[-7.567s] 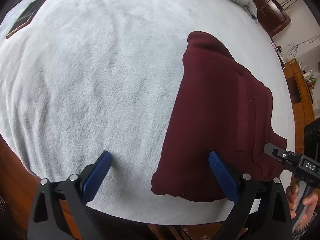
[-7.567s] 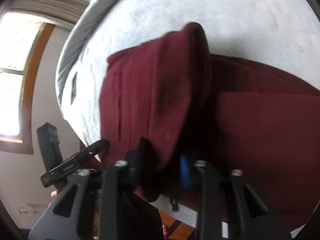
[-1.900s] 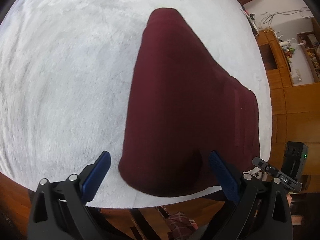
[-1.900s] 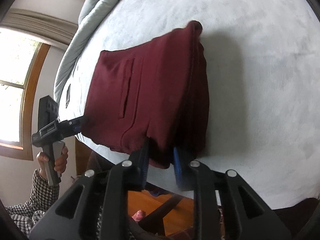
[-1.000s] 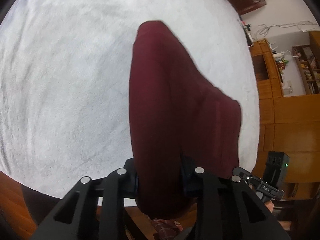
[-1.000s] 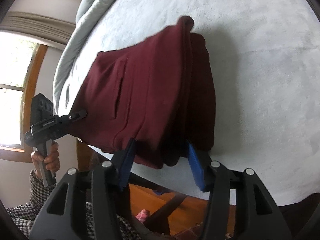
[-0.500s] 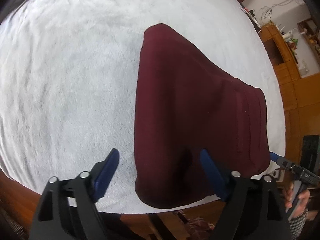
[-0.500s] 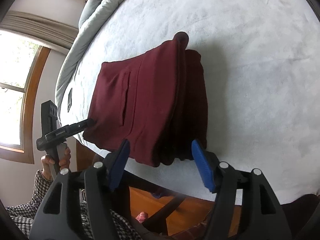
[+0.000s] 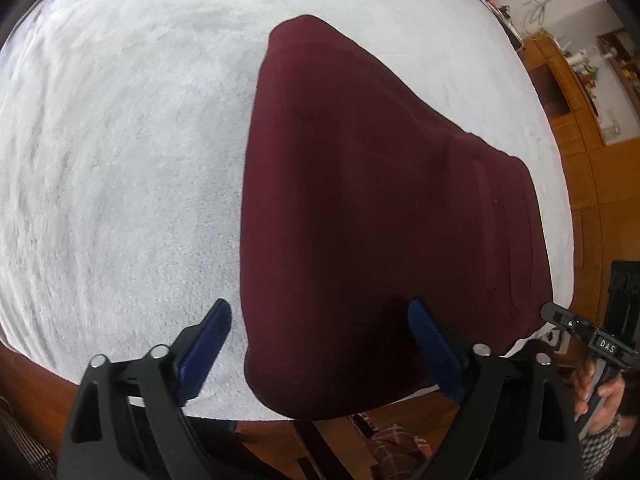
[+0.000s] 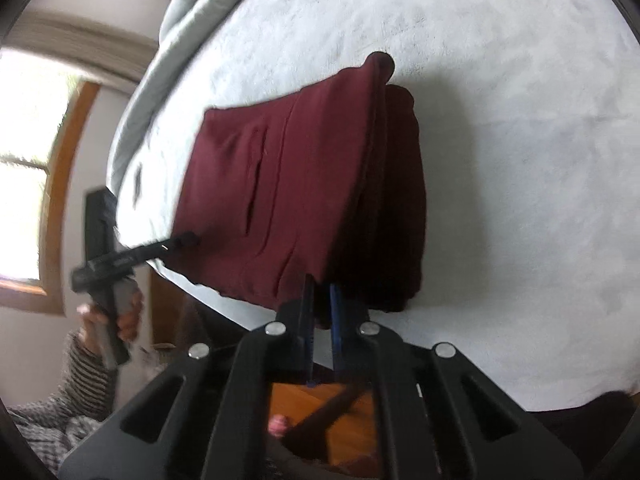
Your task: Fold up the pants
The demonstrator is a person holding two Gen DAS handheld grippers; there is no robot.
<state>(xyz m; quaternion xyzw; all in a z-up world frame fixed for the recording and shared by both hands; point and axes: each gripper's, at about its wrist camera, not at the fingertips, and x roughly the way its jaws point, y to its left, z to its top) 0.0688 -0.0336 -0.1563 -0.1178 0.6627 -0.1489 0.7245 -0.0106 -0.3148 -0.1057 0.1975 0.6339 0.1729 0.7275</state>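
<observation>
The maroon pants [image 9: 380, 208] lie folded into a thick stack near the front edge of the white blanket [image 9: 120, 160]. My left gripper [image 9: 318, 308] is opening. The stack's near left corner lies between its blue pads [image 9: 208, 336], which do not press on it. In the right wrist view the pants [image 10: 288, 184] show a pocket slit on top. My right gripper [image 10: 320, 296] is shut on the near edge of the top layer. Each gripper shows in the other's view: the right gripper [image 9: 552, 314] at the stack's right corner, the left gripper [image 10: 188, 238] at its left corner.
A grey duvet [image 10: 192, 20] is bunched along the far side of the bed. A small dark object [image 10: 138, 184] lies near the bed's left edge. A window [image 10: 24, 160] is on the left and wooden cabinets [image 9: 580, 120] on the right. Wooden floor lies below the front edge.
My left gripper was shut on the pants' near corner a second ago and has let go, jaws now wide. My right gripper's jaws, open around the near edge, have closed.
</observation>
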